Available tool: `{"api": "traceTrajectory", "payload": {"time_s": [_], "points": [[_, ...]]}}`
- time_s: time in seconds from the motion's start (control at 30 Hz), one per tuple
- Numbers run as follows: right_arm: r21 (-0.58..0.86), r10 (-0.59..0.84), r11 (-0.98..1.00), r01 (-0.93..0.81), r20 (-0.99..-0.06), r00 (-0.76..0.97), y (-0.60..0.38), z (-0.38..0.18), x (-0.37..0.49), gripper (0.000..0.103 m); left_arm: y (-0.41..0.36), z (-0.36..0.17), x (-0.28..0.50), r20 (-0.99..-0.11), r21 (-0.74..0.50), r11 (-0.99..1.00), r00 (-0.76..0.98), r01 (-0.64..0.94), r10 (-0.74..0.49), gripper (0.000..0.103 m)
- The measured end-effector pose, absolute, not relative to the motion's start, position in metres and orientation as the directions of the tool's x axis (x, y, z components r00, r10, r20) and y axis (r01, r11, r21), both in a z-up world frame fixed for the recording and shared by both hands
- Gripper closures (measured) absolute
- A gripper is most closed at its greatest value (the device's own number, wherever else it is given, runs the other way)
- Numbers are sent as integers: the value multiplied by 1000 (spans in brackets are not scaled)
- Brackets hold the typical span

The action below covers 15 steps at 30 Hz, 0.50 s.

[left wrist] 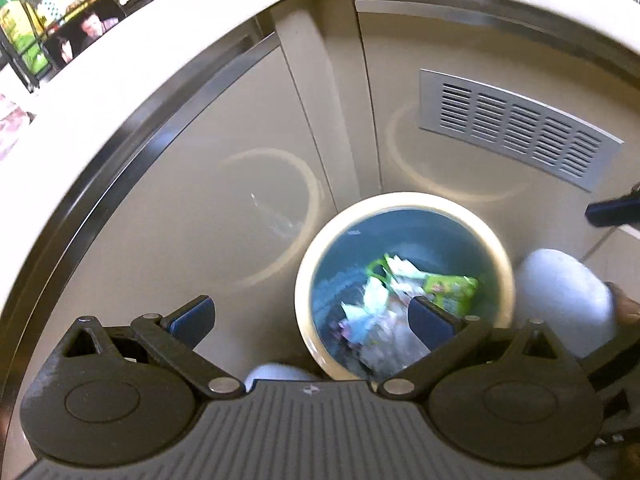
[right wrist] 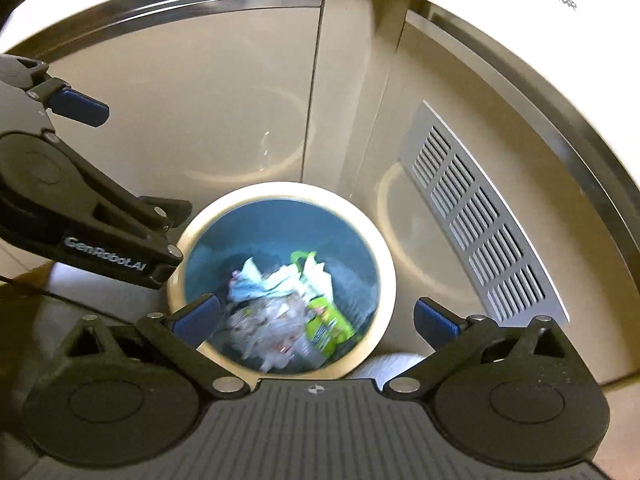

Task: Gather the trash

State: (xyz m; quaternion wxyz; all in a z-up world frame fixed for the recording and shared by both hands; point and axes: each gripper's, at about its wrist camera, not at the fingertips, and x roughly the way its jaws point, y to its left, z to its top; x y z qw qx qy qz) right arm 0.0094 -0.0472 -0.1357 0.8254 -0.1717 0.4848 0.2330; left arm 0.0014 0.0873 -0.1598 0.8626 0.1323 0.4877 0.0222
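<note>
One round bin [left wrist: 404, 284], cream rim, blue inside, standing upright on the floor against the cabinet fronts, mouth facing up toward both cameras. Two cabinet doors behind it; the right-hand door carries one slotted metal vent [left wrist: 520, 130].

Trash [right wrist: 280, 312] lies in the bottom of the bin, one loose pile: crumpled white paper, clear plastic film, and one green wrapper [right wrist: 326, 326]. Exact piece count cannot be told, the pile is blurred. In the right wrist view the green wrapper's long axis runs from the bin's centre toward its near rim.

Two grippers, both above the bin. Left gripper [left wrist: 312, 320]: jaws spread wide, nothing between the pads. Right gripper [right wrist: 316, 320]: jaws likewise spread wide and empty. Neither touches the bin or the trash.
</note>
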Motion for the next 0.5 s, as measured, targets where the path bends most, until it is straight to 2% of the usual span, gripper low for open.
{"api": "traceTrajectory", "payload": {"time_s": [0.13,0.3,0.5], "points": [[-70,210,838,-540,-874,438,-51,-118,1,0,94,-139,-9,-851,210,976,503,64,150,0],[-95,198,868,-488,-834,515,-57,-98,-13,0,88,-116,-25,-827,251,968,524,18,204,0],[-75,226,887,-456,-790,569,-72,-78,-28,0,87,-110,-36,-830,162,986,537,-28,151,0]]}}
